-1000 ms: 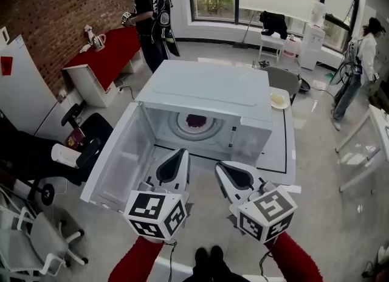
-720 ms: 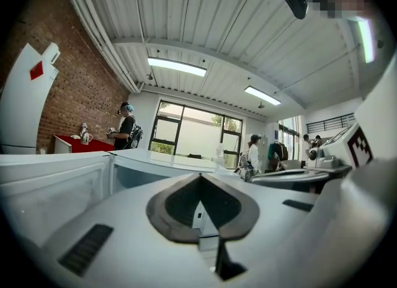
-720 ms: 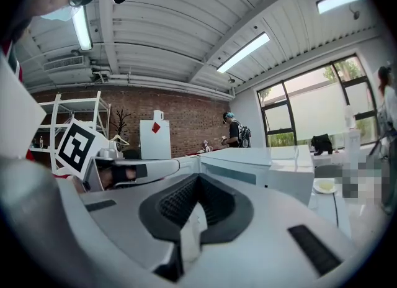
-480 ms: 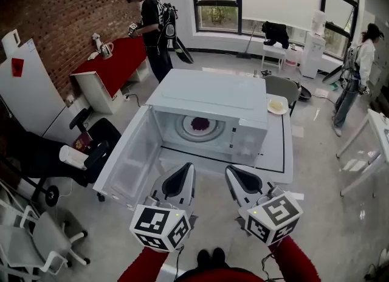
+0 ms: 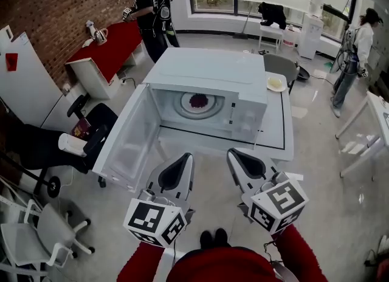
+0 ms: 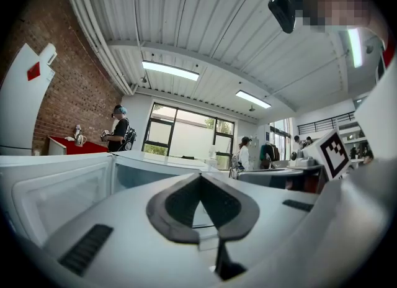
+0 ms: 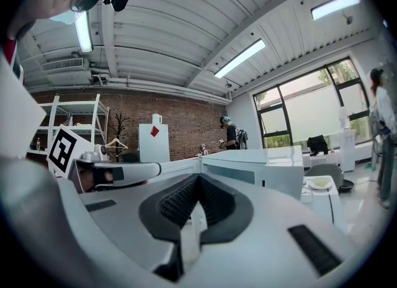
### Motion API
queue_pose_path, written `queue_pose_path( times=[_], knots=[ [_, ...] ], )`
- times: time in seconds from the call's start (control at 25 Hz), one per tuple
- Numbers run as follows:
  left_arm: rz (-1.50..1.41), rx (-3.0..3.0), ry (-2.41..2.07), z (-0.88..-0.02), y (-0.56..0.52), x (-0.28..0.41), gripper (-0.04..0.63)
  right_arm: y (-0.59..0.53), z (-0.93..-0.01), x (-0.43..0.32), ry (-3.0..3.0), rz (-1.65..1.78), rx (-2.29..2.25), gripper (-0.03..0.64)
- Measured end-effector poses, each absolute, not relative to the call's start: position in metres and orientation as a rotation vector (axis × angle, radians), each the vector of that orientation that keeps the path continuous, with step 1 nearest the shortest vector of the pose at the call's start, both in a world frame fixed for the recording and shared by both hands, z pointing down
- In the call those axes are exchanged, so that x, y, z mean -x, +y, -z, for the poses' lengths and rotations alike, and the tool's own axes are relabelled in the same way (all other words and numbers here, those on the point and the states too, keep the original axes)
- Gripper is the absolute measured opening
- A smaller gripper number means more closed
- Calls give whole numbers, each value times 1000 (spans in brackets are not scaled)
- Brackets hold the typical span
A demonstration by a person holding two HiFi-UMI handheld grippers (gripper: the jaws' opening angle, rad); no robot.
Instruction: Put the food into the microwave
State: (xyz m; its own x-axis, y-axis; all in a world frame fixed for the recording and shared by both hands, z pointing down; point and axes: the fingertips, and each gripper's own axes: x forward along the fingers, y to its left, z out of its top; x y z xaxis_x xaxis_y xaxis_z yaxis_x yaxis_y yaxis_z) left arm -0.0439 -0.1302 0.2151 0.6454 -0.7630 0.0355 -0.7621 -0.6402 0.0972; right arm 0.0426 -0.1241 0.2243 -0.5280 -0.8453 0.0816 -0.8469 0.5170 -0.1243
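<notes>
Food sits in the microwave, door open, both grippers shut and empty.
Food (image 5: 198, 101): one dark purple clump on the white turntable, mid-cavity of the one white microwave (image 5: 213, 71). Its door (image 5: 124, 144) swings left. The microwave is on a white table (image 5: 276, 144), one small plate (image 5: 275, 84) to its right. Left gripper (image 5: 184, 164) and right gripper (image 5: 238, 160) in front of it, jaws together, nothing between. Brick wall (image 5: 48, 7) to the microwave's left, windows behind, grey floor. Two people: person (image 5: 144, 4) back-left, another person (image 5: 363, 44) back-right.

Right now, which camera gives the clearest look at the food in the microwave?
The head view: it looks down into the open microwave and shows the dark purple food inside. Both gripper views show only the microwave's outside; the food is hidden there.
</notes>
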Motion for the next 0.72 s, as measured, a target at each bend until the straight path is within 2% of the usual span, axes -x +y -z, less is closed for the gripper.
queue_pose_path(
  times=[0.72],
  knots=[
    [47,-2698,-1227,-226,-102,50,9,-89,-232,-43,-2722,-219,-1516,14]
  ],
)
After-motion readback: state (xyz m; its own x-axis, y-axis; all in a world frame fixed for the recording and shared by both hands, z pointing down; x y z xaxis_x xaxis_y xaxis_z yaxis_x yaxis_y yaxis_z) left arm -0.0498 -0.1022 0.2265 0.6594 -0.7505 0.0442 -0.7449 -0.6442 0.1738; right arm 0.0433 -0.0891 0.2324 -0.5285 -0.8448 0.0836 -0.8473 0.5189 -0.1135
